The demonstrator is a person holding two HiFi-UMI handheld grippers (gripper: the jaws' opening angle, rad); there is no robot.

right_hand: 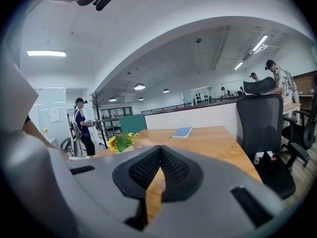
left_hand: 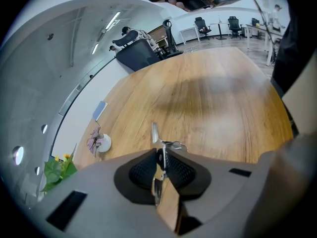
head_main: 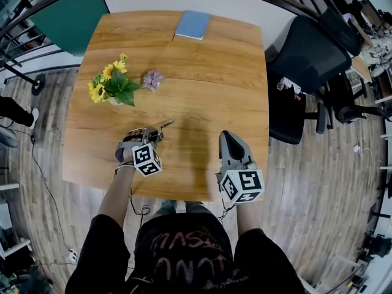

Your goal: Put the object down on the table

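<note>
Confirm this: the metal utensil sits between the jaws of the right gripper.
Wrong gripper. The metal utensil sits between the jaws of the left gripper, as the left gripper view shows. The right gripper has its jaws together with nothing between them.

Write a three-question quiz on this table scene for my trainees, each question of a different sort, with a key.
1. True or false: the blue notebook lies at the far edge of the table.
2. Multiple choice: what stands between the jaws of the left hand-held gripper? A, a metal object. B, a pen. C, nothing.
3. Fill in: in the head view, the purple flower stands to the ___ of the sunflowers.
Key: 1 true; 2 A; 3 right.
</note>
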